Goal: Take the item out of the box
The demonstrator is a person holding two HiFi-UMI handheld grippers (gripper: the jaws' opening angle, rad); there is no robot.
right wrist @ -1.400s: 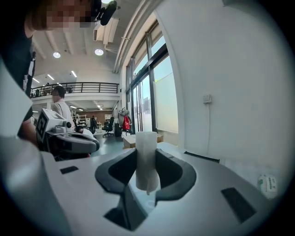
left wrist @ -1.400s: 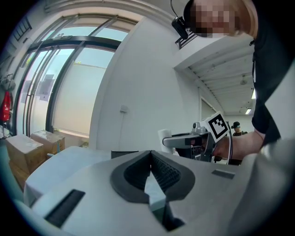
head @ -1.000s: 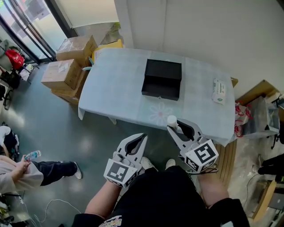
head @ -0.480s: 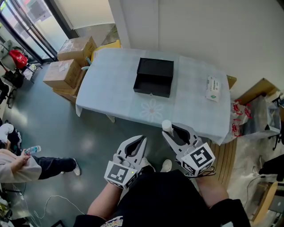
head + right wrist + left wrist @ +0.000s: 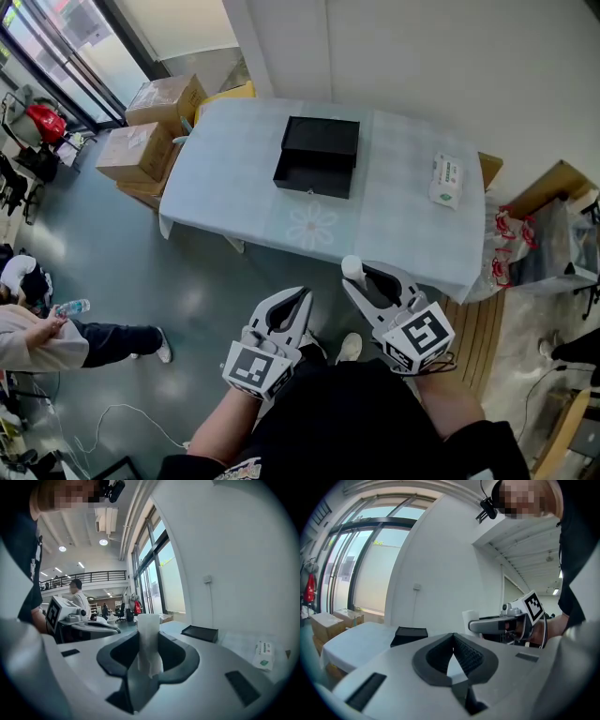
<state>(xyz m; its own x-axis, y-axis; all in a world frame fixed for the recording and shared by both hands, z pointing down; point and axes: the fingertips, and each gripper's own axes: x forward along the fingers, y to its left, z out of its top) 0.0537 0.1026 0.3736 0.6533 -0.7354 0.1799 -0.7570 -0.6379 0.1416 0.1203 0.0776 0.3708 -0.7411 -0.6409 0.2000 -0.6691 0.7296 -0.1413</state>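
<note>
The black box (image 5: 316, 157) lies open on the pale blue table (image 5: 225, 178), its lid folded back toward the wall. It also shows in the left gripper view as a black box (image 5: 408, 634), and in the right gripper view, black box (image 5: 200, 632). My right gripper (image 5: 366, 275) is off the table's near edge, over the floor, shut on a white roll-like item (image 5: 352, 269) that stands upright between its jaws, item (image 5: 149, 634). My left gripper (image 5: 302, 294) hangs beside it, jaw tips together, nothing in it.
A white tissue pack (image 5: 446, 181) lies on the table's right side. Cardboard boxes (image 5: 141, 150) are stacked left of the table. A person (image 5: 37, 337) sits on the floor at far left. Wooden boards and bags (image 5: 539, 244) stand at the right.
The table and box have slid up and left in the head view and look farther away. The right gripper, still on the white item, has drawn slightly back from the table edge.
</note>
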